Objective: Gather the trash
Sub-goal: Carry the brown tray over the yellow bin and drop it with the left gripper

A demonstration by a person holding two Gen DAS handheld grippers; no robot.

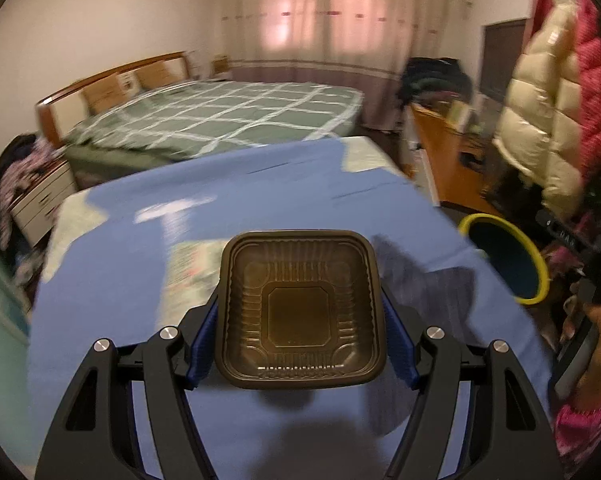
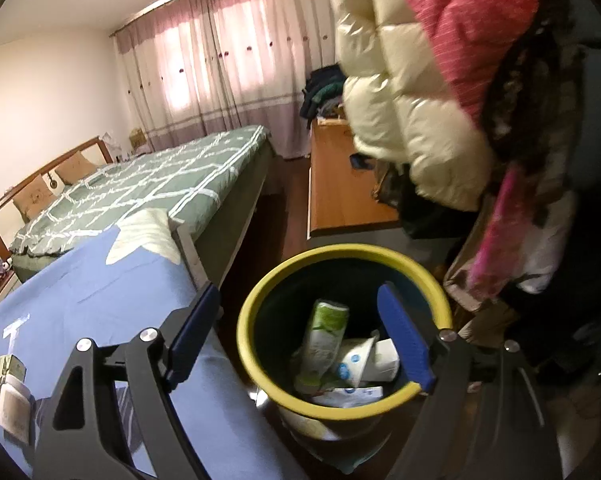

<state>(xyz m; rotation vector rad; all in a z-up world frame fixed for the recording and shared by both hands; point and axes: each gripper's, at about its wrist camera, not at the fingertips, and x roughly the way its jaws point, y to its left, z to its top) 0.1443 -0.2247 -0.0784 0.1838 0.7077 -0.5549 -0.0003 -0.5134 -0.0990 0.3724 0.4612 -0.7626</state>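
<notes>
A dark brown square plastic tray is pinched by its two sides between the blue pads of my left gripper, which is shut on it above the blue-covered table. A yellow-rimmed bin stands off the table's right edge. In the right wrist view the same bin sits just below my right gripper, whose jaws stand wide apart with nothing between them. Inside the bin lie a green-and-white packet and a white cup.
A small box with a white bottle rests on the blue cloth, and blurred printed paper lies beyond the tray. Hanging puffer coats crowd the bin's right side. A green bed and a wooden desk stand behind.
</notes>
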